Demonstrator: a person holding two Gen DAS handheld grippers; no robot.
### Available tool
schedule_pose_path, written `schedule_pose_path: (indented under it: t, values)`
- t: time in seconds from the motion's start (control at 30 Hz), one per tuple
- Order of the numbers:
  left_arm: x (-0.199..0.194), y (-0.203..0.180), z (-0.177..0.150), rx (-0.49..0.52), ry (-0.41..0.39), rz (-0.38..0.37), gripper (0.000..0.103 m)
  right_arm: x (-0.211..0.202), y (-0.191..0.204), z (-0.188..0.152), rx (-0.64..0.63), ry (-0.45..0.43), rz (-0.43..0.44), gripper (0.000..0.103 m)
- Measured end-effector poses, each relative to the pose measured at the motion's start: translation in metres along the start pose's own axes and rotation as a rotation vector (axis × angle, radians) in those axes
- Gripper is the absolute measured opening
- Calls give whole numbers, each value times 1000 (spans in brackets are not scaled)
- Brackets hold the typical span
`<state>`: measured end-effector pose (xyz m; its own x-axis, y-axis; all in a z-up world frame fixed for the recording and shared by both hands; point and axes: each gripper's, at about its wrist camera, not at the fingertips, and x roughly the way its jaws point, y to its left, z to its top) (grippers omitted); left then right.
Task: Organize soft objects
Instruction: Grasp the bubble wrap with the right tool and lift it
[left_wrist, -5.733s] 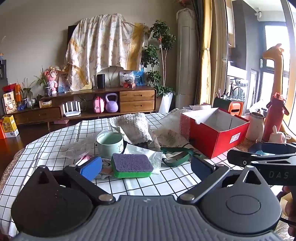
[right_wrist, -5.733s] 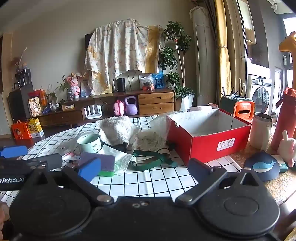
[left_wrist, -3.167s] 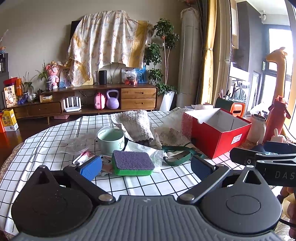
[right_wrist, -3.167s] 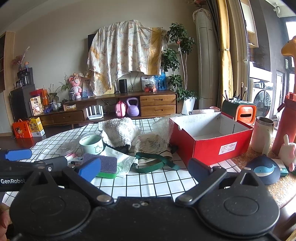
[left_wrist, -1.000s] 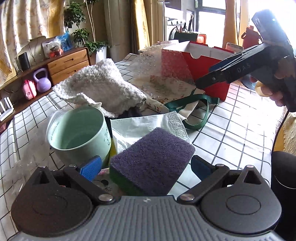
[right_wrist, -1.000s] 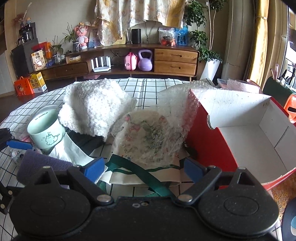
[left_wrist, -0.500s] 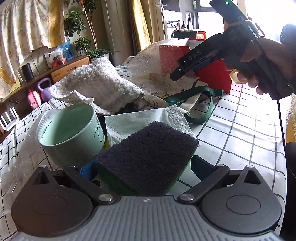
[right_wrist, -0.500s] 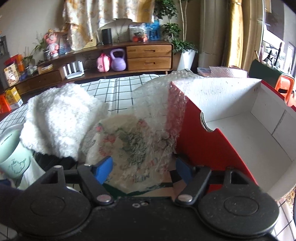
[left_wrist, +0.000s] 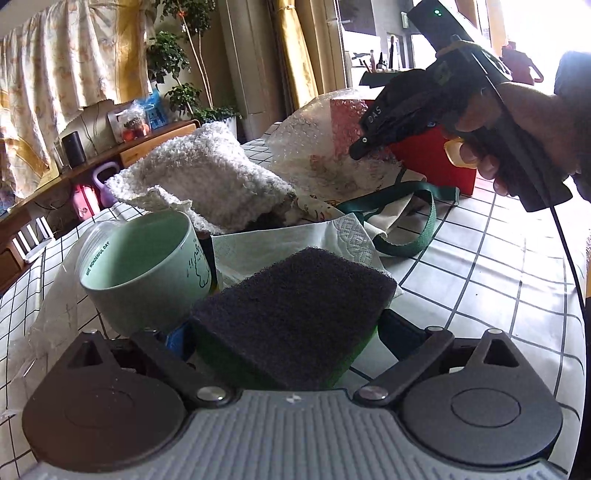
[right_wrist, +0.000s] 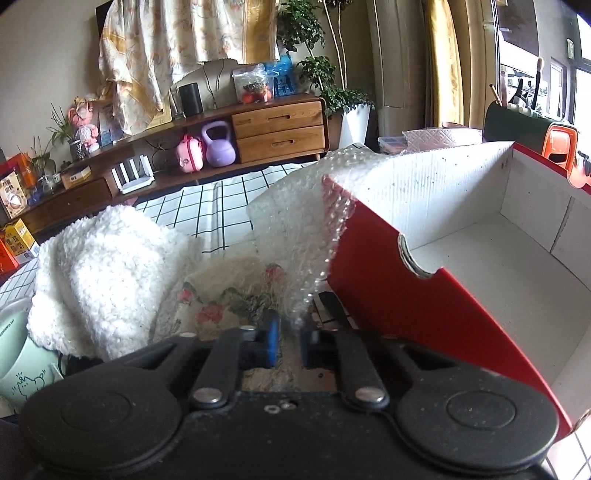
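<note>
A sponge (left_wrist: 295, 306) with a dark purple top and a green base lies between the wide-spread fingers of my left gripper (left_wrist: 288, 334). The blue left pad sits against its side, and no squeeze shows. My right gripper (right_wrist: 290, 341) has its jaws closing, and the lower edge of a sheet of bubble wrap (right_wrist: 295, 221) is pinched between its blue pads. In the left wrist view a hand (left_wrist: 524, 122) holds that gripper (left_wrist: 360, 151) with its tip at the bubble wrap (left_wrist: 314, 129). The sheet leans on the open red box (right_wrist: 388, 277).
A white fluffy cloth (right_wrist: 99, 273) lies left of a floral bag (right_wrist: 221, 295) with green straps (left_wrist: 424, 221). A mint mug (left_wrist: 144, 266) stands against the sponge's left, with a paper napkin (left_wrist: 277, 243) behind it. The checked tablecloth (left_wrist: 498, 277) stretches to the right.
My right gripper came in low to the bubble wrap beside the red box, and its fingers went from wide to nearly together. My left gripper sank a little over the sponge.
</note>
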<state>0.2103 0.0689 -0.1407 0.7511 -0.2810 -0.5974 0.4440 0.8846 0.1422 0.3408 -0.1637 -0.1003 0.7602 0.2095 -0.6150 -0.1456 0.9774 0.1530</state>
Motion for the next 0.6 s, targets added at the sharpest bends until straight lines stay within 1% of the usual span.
schedule_pose_path:
  t: [0.07,0.3,0.47,0.53,0.6]
  values:
    - [0,-1,0,-12,-4,6,97,-4,0,0,-3,-15,6,2]
    - [-2,-8,2,-35,-1,62,93,-25,6,1,-65,-63,52,2]
    - [-10,-17,5,-36,-14,104,92,-57,10,3,-137,-112,97,2]
    - [-16,-19,7,-46,-25,130,92,-71,7,6,-144,-128,116,2]
    - [-23,-21,11,-69,-31,139,92,-84,2,10,-135,-137,147,2]
